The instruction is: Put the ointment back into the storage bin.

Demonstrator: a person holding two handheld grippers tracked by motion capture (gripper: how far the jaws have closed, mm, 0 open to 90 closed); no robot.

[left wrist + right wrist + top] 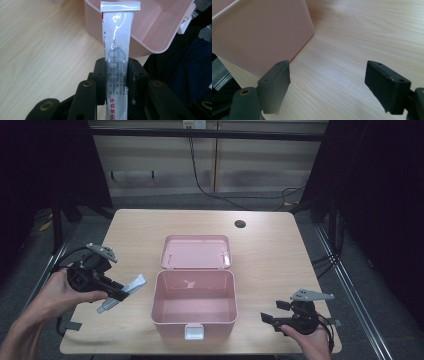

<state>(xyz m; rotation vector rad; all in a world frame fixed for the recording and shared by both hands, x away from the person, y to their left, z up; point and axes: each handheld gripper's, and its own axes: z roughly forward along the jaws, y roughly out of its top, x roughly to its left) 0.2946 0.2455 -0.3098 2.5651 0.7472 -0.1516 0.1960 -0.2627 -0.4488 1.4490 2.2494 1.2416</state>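
the pale wooden tabletop is carrying an open pink box at centre frame. at the left, your left gripper is clamping a white tube, holding it just beside the box's left wall. at the lower right, your right gripper is sitting released, nothing between its jaws.

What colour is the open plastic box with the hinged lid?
Pale pink, the open plastic box, lid included; clearest in the high view.

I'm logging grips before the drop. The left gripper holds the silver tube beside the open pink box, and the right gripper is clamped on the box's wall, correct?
Not quite. The right gripper is open on nothing, apart from the pink box, as the right gripper view shows. The left gripper does hold the silver tube.
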